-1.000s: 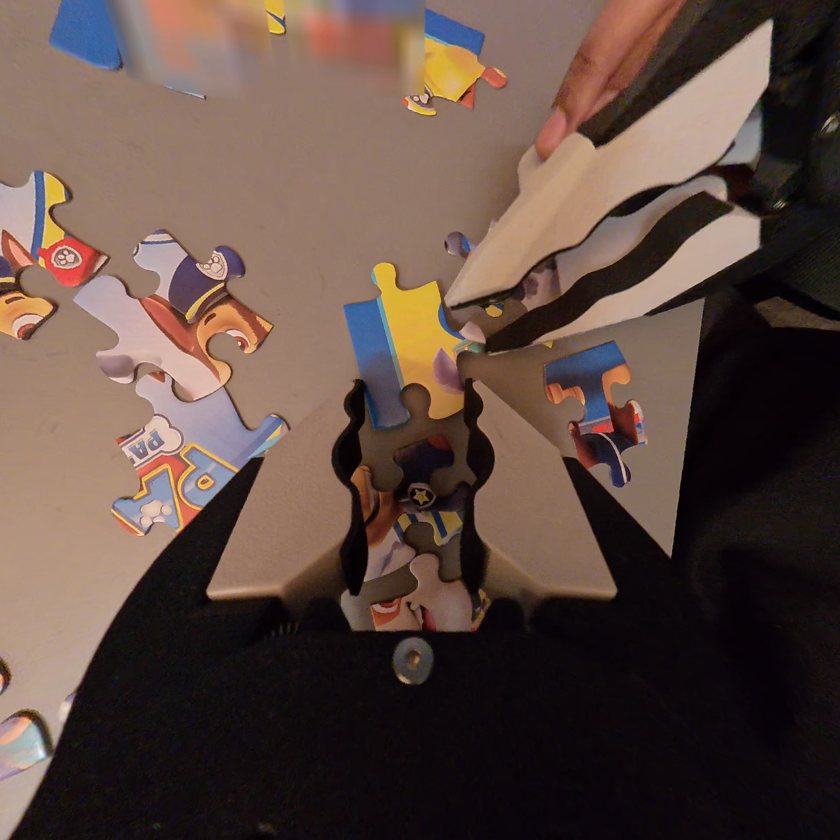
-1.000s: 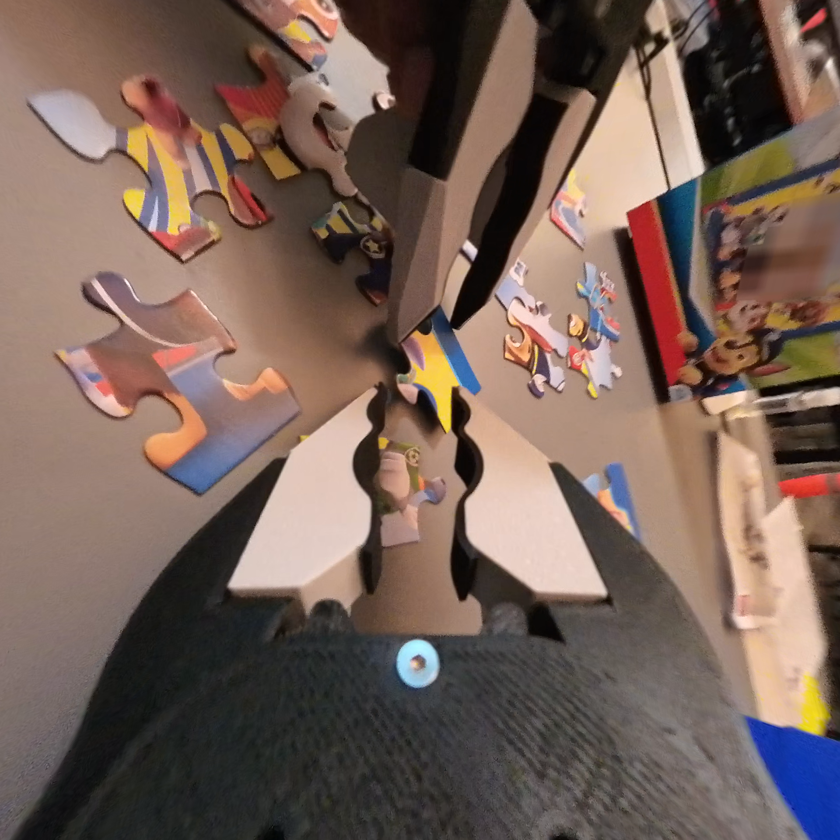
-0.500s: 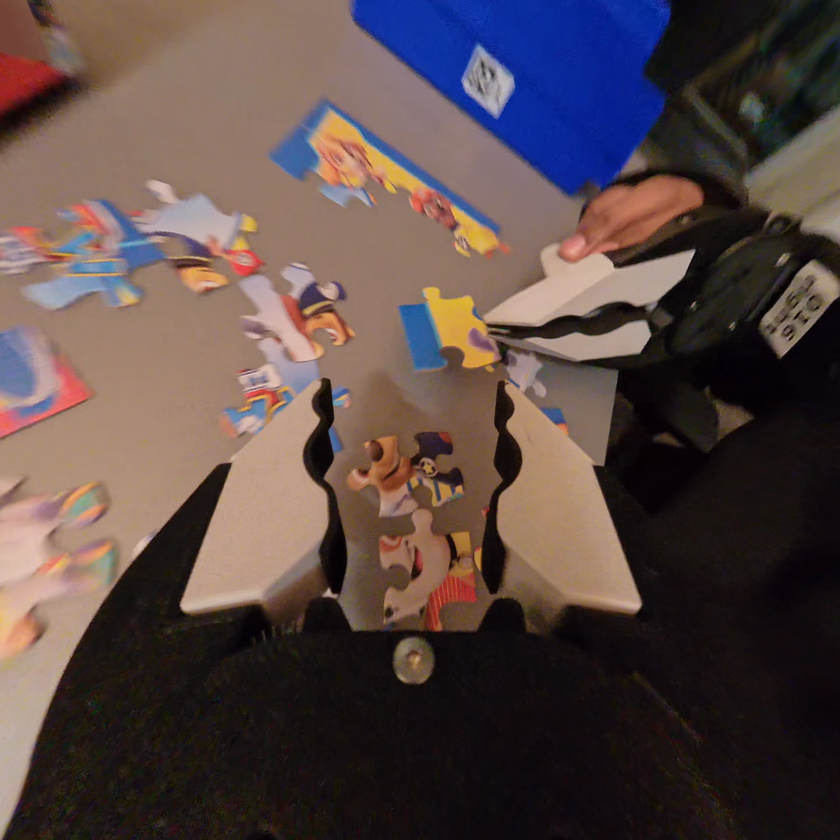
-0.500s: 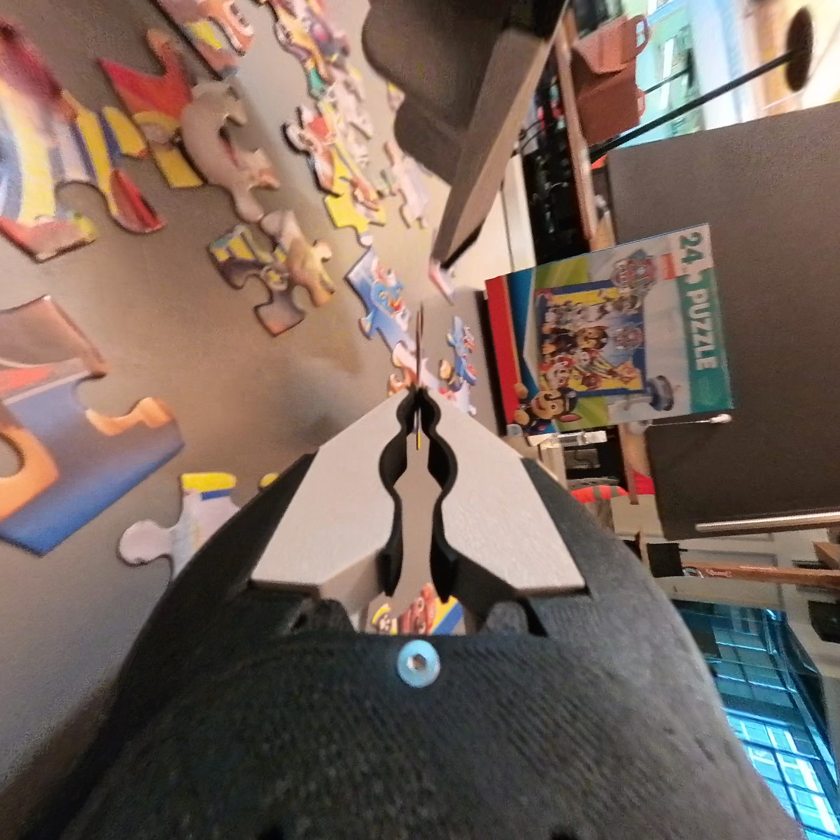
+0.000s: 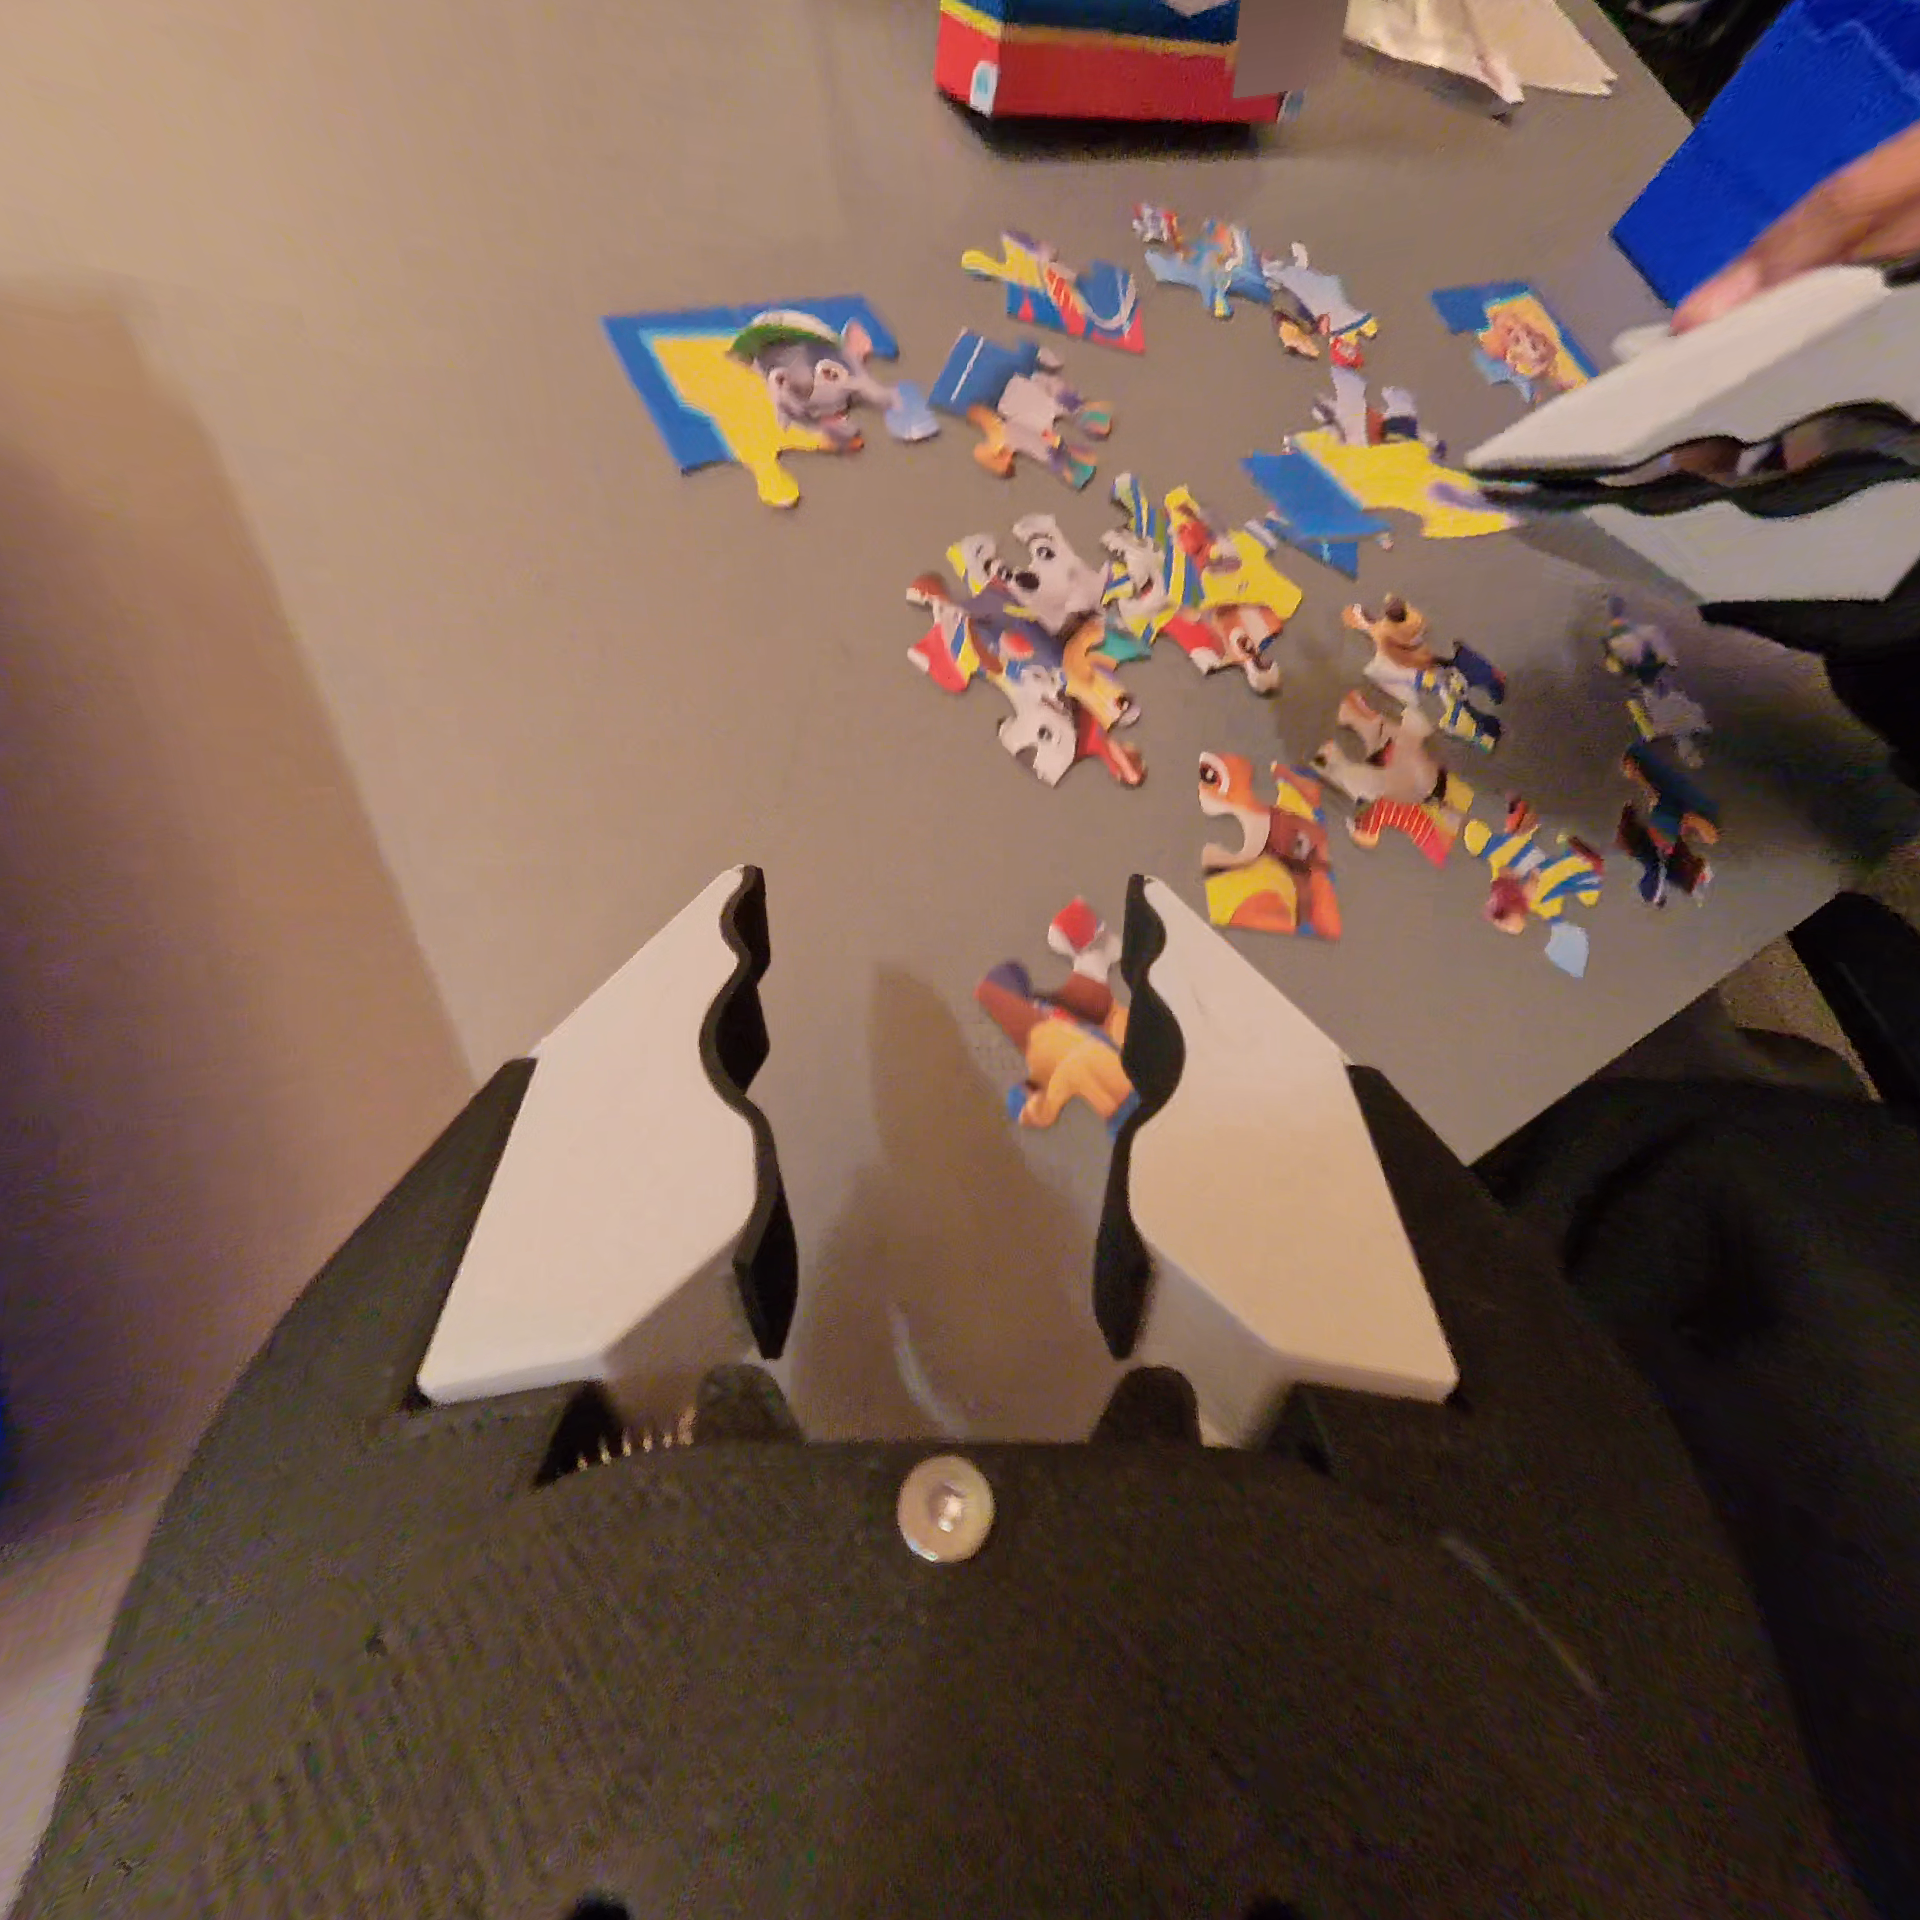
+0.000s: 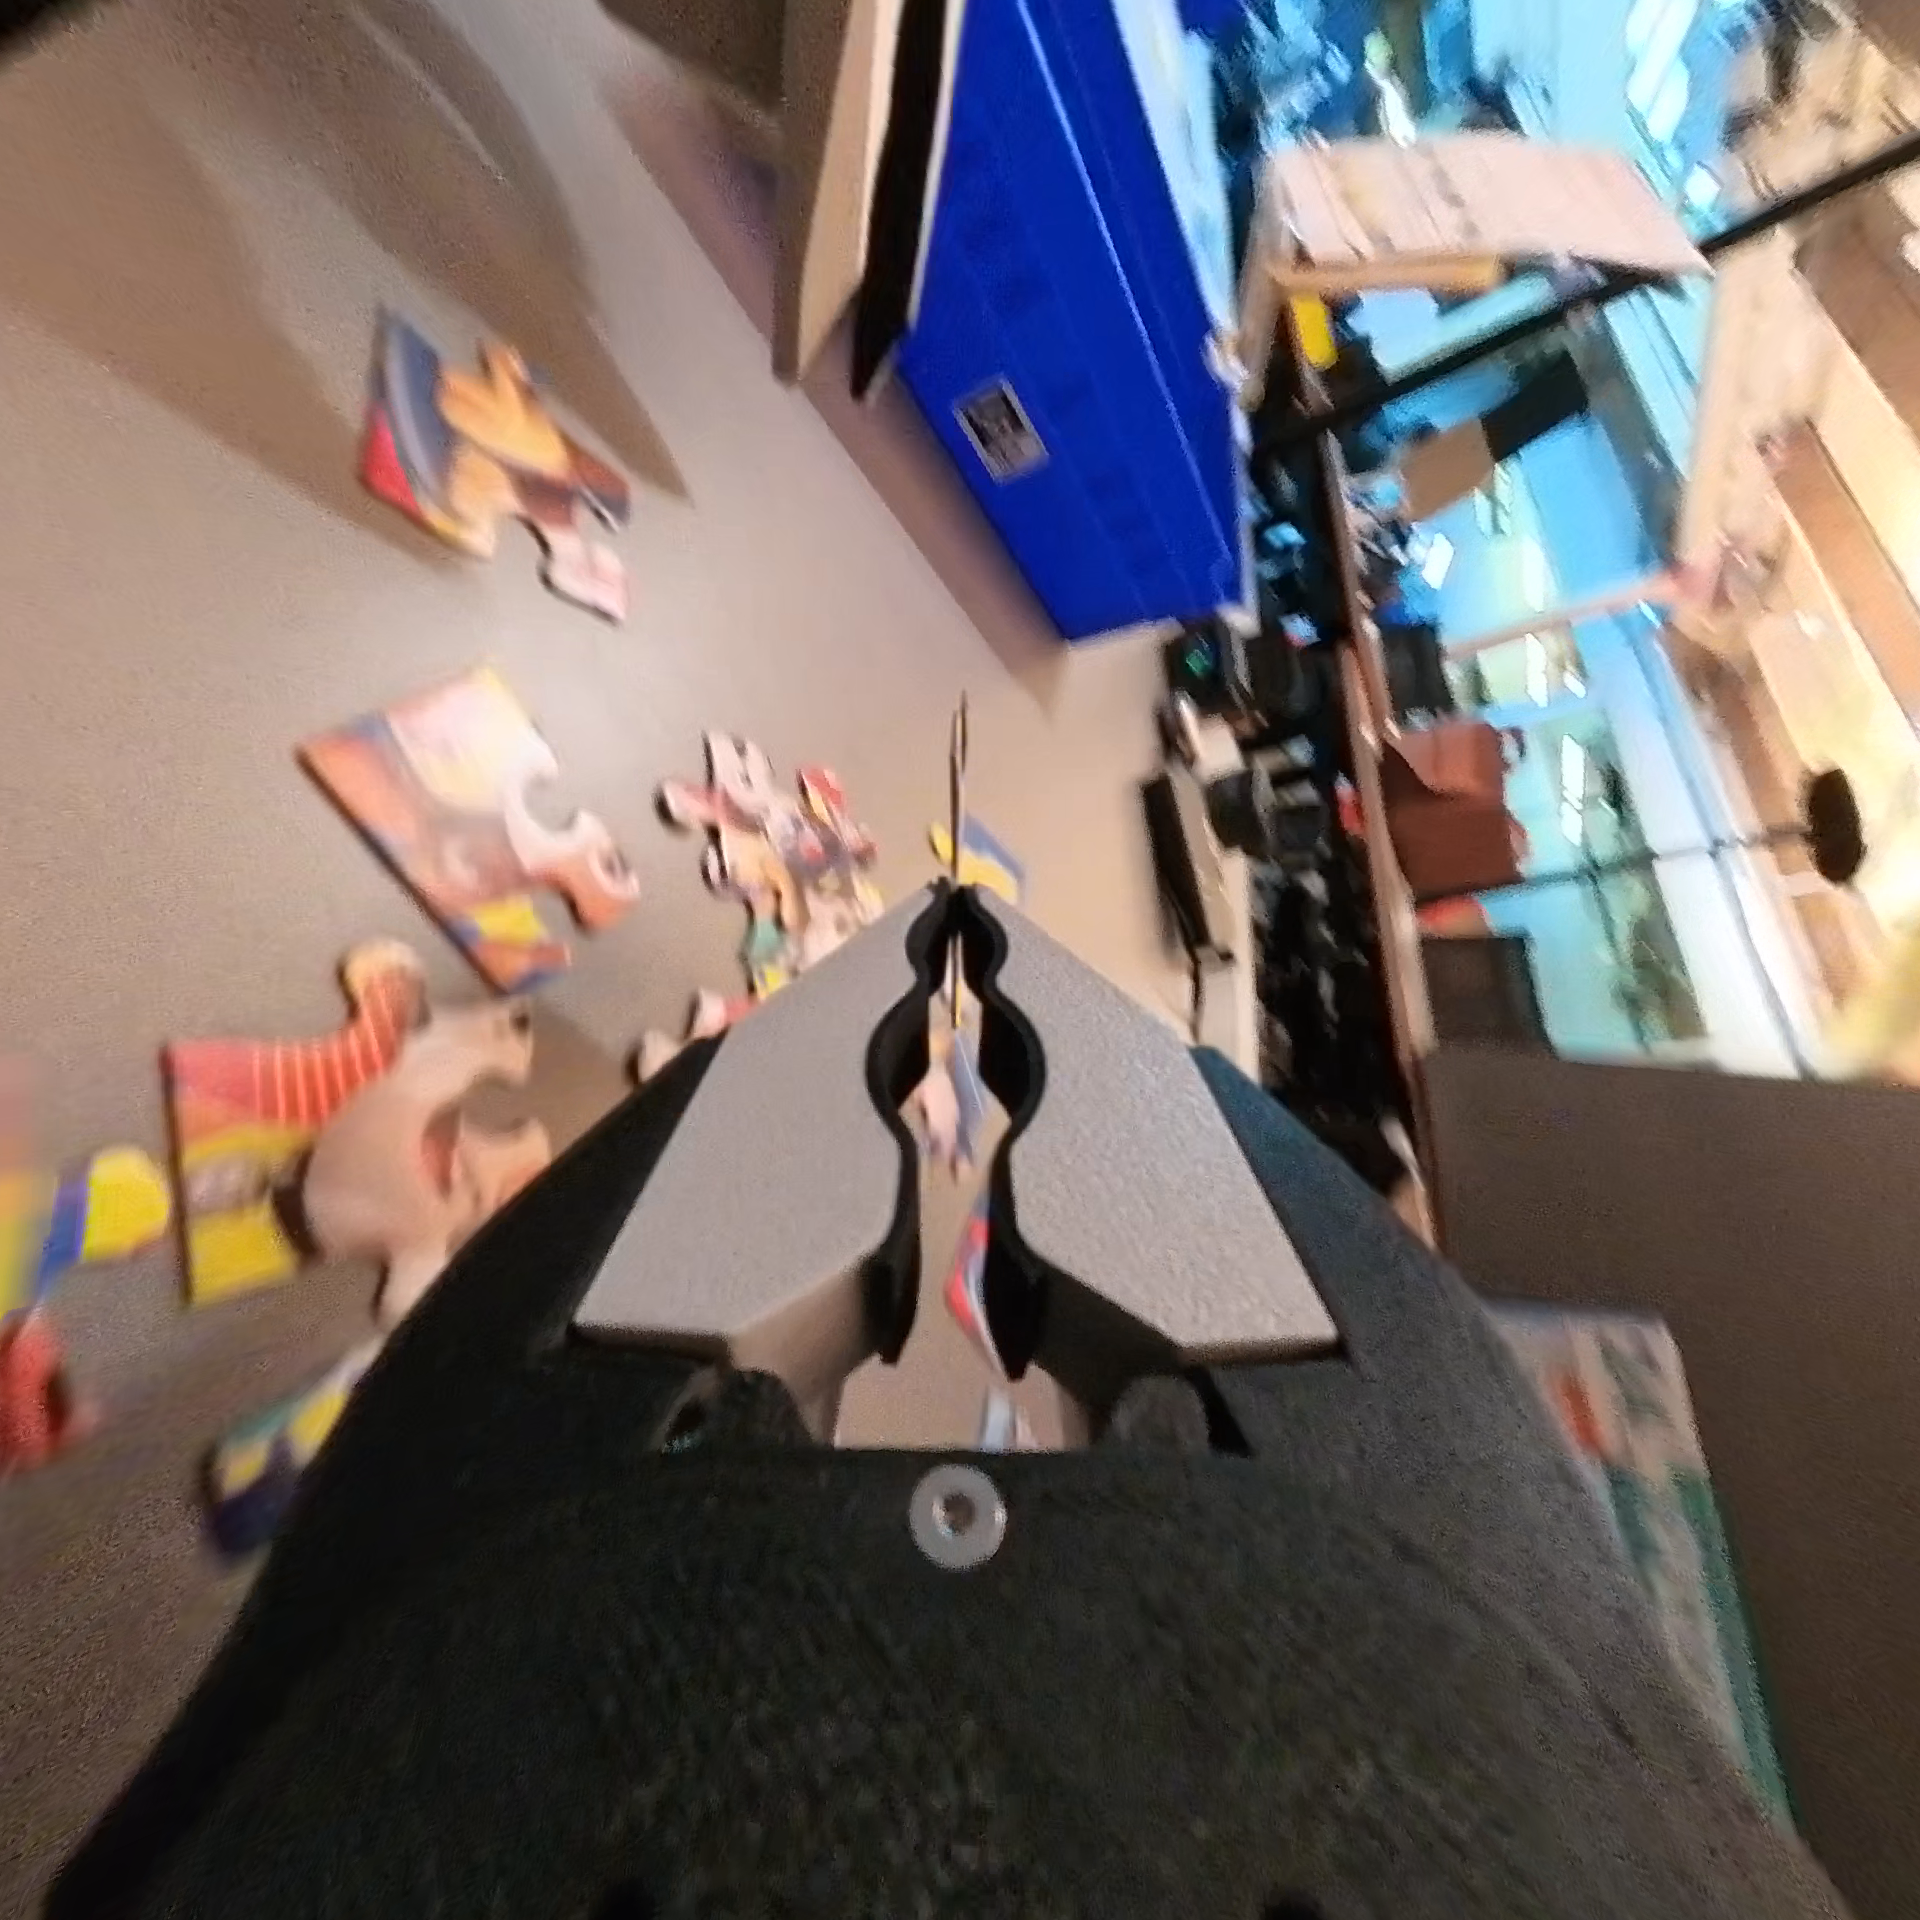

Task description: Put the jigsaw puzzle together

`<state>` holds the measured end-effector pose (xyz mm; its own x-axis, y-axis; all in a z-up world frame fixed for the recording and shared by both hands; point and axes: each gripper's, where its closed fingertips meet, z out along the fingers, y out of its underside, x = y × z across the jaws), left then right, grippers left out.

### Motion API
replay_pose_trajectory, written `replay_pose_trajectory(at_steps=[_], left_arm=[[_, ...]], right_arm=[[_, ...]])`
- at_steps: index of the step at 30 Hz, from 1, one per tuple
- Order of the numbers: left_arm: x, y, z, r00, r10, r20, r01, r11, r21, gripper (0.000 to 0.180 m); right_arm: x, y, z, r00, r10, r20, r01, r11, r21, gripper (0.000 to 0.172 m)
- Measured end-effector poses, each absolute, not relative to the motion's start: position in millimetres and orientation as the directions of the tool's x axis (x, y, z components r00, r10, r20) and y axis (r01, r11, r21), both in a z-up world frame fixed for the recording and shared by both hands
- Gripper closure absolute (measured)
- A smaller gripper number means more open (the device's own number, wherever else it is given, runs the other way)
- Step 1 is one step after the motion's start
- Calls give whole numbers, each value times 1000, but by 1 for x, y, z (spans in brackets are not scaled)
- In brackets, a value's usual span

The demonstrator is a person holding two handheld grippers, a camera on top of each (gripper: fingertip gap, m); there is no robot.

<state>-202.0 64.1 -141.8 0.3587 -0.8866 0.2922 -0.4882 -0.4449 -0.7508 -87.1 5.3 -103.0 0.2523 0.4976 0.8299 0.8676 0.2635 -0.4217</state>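
Observation:
My left gripper (image 5: 943, 883) is open and empty above the grey table (image 5: 520, 623). A red, brown and yellow puzzle piece (image 5: 1070, 1023) lies on the table below its right finger, not in the grasp. My right gripper (image 6: 954, 902) is shut on a blue and yellow puzzle piece (image 6: 960, 790), seen edge-on between the pads. The left wrist view shows that gripper (image 5: 1496, 488) at the right edge, holding the piece (image 5: 1361, 488) flat above the table. Several loose puzzle pieces (image 5: 1049, 644) lie scattered on the table.
A red and blue puzzle box (image 5: 1101, 62) stands at the far edge. A blue bin (image 5: 1787, 156) sits at the far right, also in the right wrist view (image 6: 1070, 343). A joined corner section (image 5: 758, 384) lies at the left. The table's near edge (image 5: 1621, 1039) runs at lower right.
My left gripper opened, let go of the blue and yellow piece and drew back and up. My right gripper shut on that piece and lifted it off the table.

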Motion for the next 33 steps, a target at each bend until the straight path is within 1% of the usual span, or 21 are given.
replay_pose_trajectory(at_steps=[2, 4, 6, 9, 13, 17, 19, 20, 23, 24, 26, 29, 31, 33], left_arm=[[-211, 62, -149, 365, -884, 292, -479, -447, -755, 114], [-213, 53, -150, 340, -873, 349, -451, -477, -754, 114], [-216, 46, -150, 318, -863, 392, -427, -499, -754, 114], [-227, 44, -158, 330, -871, 364, -450, -484, -750, 113], [-236, 46, -164, 347, -880, 325, -469, -462, -753, 112], [-229, 48, -158, 348, -875, 337, -430, -468, -772, 114], [-222, 46, -158, 365, -877, 313, -437, -459, -774, 115], [-214, 38, -154, 343, -882, 323, -428, -453, -782, 115], [-192, 15, -144, 269, -904, 333, -415, -421, -806, 115], [-187, 11, -142, 259, -908, 329, -412, -412, -813, 115], [-173, -2, -136, 215, -910, 353, -400, -412, -819, 115], [-148, -23, -130, 139, -915, 379, -400, -403, -824, 112], [-129, -32, -132, 123, -934, 336, -412, -356, -838, 101], [-107, -40, -134, 104, -953, 284, -434, -300, -849, 94]], right_arm=[[-121, 19, -115, 169, 589, 790, 839, 335, -429, 172], [-146, 35, -130, 81, 637, 767, 832, 381, -404, 172], [-162, 51, -144, 1, 652, 759, 836, 415, -358, 172], [-176, 64, -163, -80, 666, 741, 828, 459, -323, 172], [-185, 67, -177, -137, 687, 714, 819, 484, -309, 167], [-173, 65, -177, -118, 702, 702, 841, 446, -305, 156], [-158, 60, -173, -55, 727, 684, 863, 379, -334, 153], [-149, 54, -167, 2, 741, 672, 866, 335, -372, 150], [-132, 24, -146, 218, 786, 579, 806, 189, -560, 146], [-124, 14, -138, 286, 778, 559, 788, 140, -599, 144], [-106, -4, -119, 421, 722, 548, 745, 70, -664, 146], [-74, -36, -95, 628, 607, 487, 628, -26, -778, 147], [-41, -53, -90, 761, 497, 416, 531, -109, -840, 149], [-4, -66, -95, 867, 377, 325, 416, -191, -889, 149]])
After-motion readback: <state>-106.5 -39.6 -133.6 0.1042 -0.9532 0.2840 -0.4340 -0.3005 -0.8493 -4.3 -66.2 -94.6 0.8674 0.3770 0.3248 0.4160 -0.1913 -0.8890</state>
